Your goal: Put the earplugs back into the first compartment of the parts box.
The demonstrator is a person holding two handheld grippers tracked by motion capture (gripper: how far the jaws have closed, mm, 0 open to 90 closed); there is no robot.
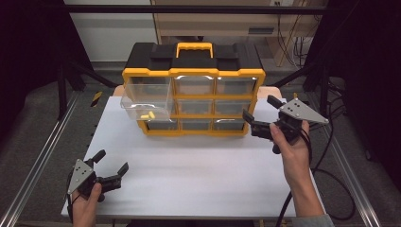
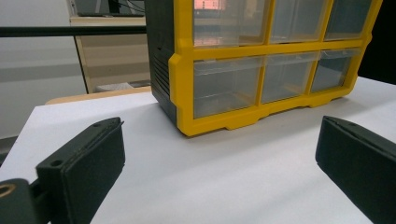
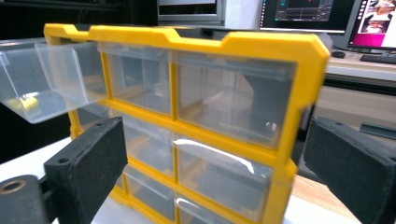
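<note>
Nine clear drawers fill the yellow-and-black organizer [image 1: 194, 90] standing at the far middle of the white table [image 1: 189, 165]. Its top-left drawer [image 1: 146, 99] is pulled out, with small yellow pieces [image 1: 148, 115] inside. Right gripper [image 1: 257, 116], jaws spread and empty, hovers just beside the organizer's right edge. Left gripper [image 1: 112, 166], likewise released, rests well apart, toward the near-left corner.
</note>
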